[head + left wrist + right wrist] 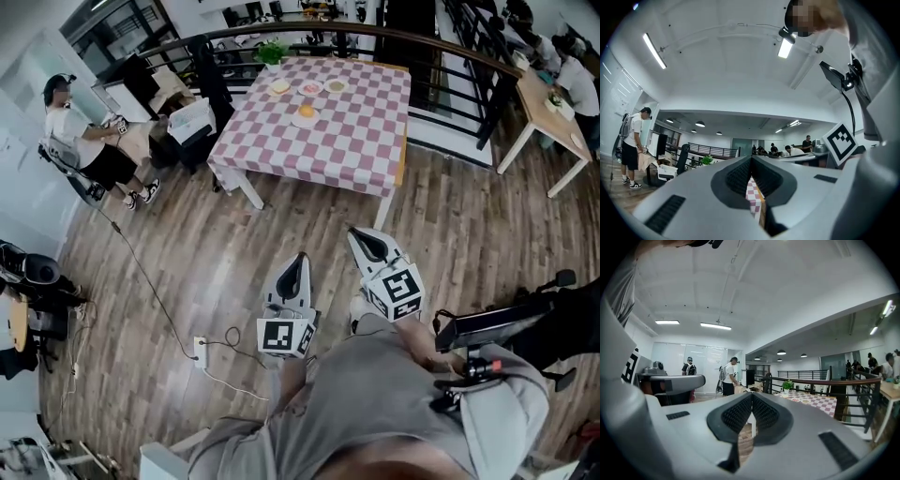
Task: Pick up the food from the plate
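In the head view, the left gripper [300, 258] and the right gripper [358, 234] hang side by side over the wooden floor [187, 234], well apart from the desk [347, 141] with its checked cloth. Several plates [307, 118] sit near the desk's far edge. The food [306, 111] on them is too small to name, though one piece looks orange. In the left gripper view, the jaws meet at the tips with nothing between them. In the right gripper view, the jaws are likewise pressed together and empty, with the desk off to the right.
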The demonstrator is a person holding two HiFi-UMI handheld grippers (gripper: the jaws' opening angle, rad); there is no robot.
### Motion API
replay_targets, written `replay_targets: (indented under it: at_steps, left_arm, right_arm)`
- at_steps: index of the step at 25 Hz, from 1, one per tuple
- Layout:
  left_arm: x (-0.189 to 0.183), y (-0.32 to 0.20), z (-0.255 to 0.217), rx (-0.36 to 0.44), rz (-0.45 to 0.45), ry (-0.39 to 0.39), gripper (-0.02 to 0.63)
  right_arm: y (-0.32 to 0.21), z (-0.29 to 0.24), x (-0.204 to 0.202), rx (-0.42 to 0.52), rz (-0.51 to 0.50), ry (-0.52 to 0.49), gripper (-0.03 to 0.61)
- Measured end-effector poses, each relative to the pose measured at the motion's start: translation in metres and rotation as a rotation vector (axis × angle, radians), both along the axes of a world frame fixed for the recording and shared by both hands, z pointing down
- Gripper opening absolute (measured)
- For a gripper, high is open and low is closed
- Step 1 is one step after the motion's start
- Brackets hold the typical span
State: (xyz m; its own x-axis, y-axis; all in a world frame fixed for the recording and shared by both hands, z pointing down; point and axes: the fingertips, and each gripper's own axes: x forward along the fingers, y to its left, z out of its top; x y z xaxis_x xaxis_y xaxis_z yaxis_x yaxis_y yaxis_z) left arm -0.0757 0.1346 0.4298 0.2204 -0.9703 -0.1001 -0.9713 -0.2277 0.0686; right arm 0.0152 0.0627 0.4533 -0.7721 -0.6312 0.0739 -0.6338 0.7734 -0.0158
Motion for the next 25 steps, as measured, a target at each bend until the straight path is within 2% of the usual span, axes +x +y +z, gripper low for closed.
replay_targets:
  at_steps: [6,11,18,25]
  left_arm:
    - [0.001,-0.081,-0.006,0.009,0.016,0.01,0.005]
    - [0.004,-0.139,-0.008,0.01,-0.006,0.009,0.005]
    - [0.019,-0.178,0.001,-0.022,-0.01,0.01,0.005]
    - [0.002,-0.218,0.007,-0.011,-0.013,0.004,0.005]
  right_arm:
    - [-0.076,-0.009,-0.002,0.029,-0.018,0.005,0.014]
    - [-0.133,-0.013,0.009,0.042,-0.023,-0.003,0.014]
    - [-0.176,-0.004,0.015,0.022,-0.043,-0.017,0.014]
    - [-0.209,0.006,0.01,0.008,-0.023,-0.027,0.014]
